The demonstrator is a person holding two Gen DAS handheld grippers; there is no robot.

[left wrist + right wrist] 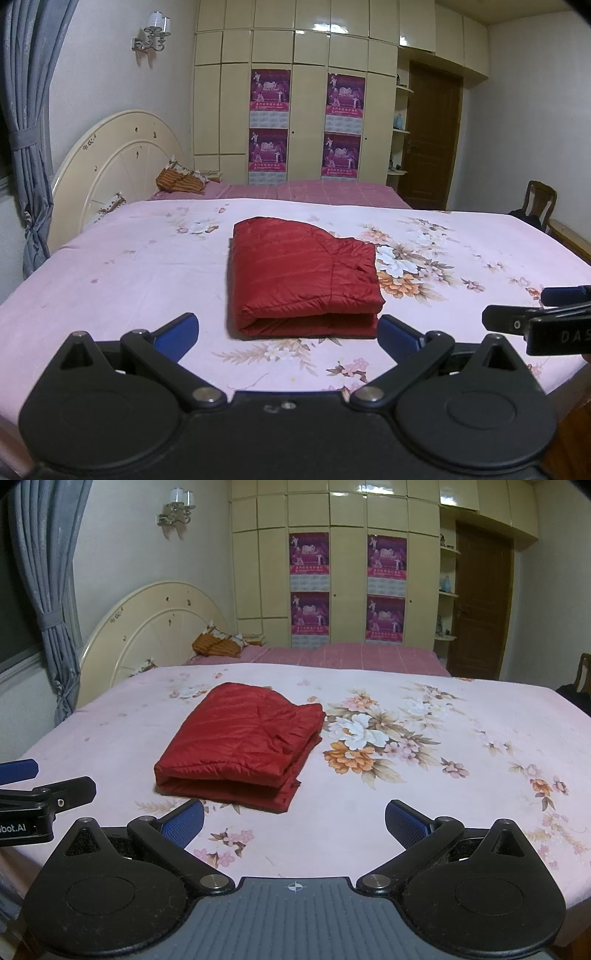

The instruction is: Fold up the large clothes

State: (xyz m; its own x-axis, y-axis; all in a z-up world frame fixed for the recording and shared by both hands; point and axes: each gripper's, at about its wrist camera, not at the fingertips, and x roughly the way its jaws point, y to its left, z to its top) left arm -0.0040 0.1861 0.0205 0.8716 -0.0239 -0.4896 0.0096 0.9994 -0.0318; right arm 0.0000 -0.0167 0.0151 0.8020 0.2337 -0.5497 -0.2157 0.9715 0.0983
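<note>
A red quilted jacket (303, 277) lies folded into a compact, layered rectangle near the middle of the bed (110, 266), on its floral pink sheet, folded edge toward the near side. The left gripper (286, 332) and right gripper (294, 821) hang above the bed's near edge, both with jaws spread and empty, clear of the cloth — a stance suggesting the folding is finished, or nearly so.

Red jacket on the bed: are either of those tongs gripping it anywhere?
No. Both left tongs and right tongs are open and empty; the folded red jacket lies free on the bed.
</note>
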